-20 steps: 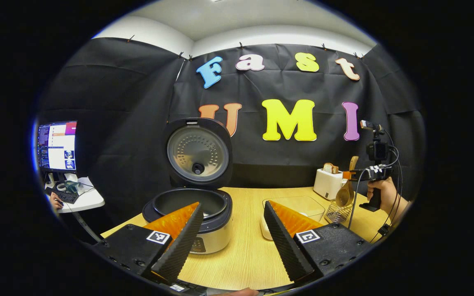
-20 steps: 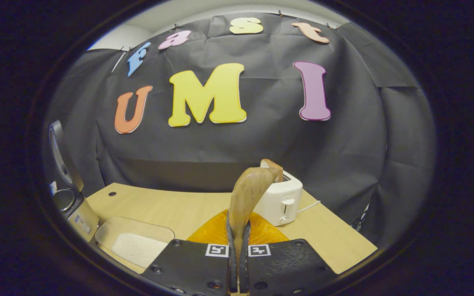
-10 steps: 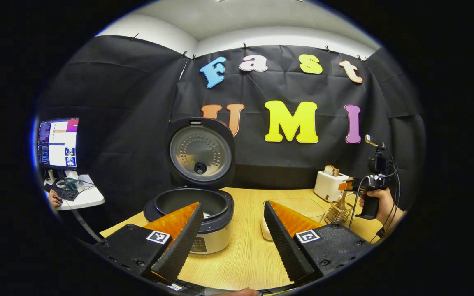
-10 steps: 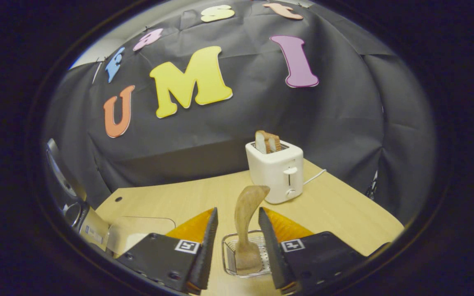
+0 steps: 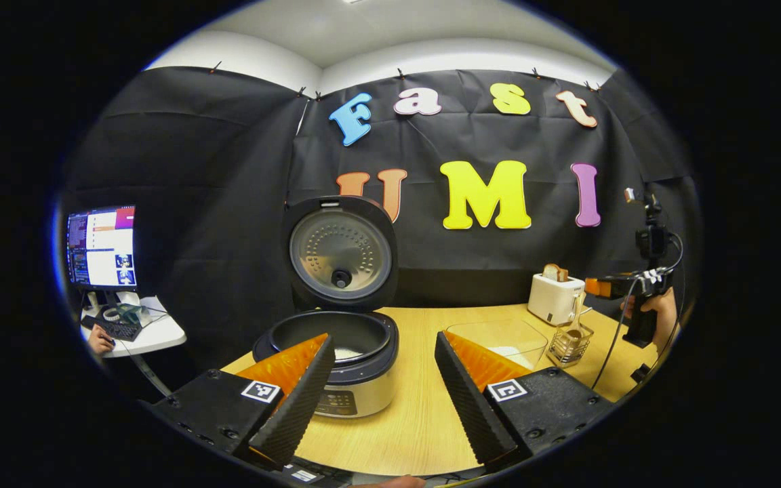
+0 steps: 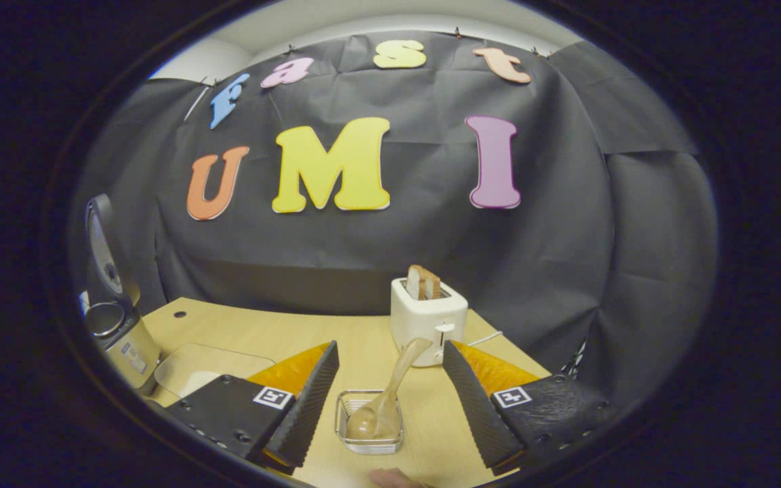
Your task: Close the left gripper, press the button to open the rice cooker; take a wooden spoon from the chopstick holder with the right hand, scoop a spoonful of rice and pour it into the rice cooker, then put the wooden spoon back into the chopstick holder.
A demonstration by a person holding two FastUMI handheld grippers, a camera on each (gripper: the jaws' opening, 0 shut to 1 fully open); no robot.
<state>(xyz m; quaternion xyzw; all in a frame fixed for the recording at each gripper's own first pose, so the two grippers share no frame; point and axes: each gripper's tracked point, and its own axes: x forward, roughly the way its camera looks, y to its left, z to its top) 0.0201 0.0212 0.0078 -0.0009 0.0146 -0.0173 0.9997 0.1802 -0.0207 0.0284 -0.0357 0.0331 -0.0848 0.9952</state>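
The rice cooker [image 5: 336, 366] stands open on the wooden table, its lid [image 5: 340, 252] upright; it also shows at the left edge of the right gripper view as rice cooker [image 6: 119, 332]. My left gripper [image 5: 380, 396] is open, held in front of the cooker with nothing between its fingers. The wooden spoon [image 6: 384, 407] rests bowl-down in the wire chopstick holder [image 6: 369, 444], leaning right. My right gripper [image 6: 390, 407] is open, raised above and behind the holder, apart from the spoon. From the left gripper view, the spoon [image 5: 572, 324] sits in the holder [image 5: 569, 347].
A clear container with rice [image 5: 499, 339] lies between cooker and holder, seen as container [image 6: 207, 369] on the right view. A white toaster [image 6: 428, 318] with bread stands behind the holder. A hand [image 5: 658, 313] holds the right gripper. A monitor [image 5: 101, 247] and side desk stand far left.
My right gripper opened, let go of the spoon into the holder, then drew up and back. The left gripper stayed open and shifted slightly.
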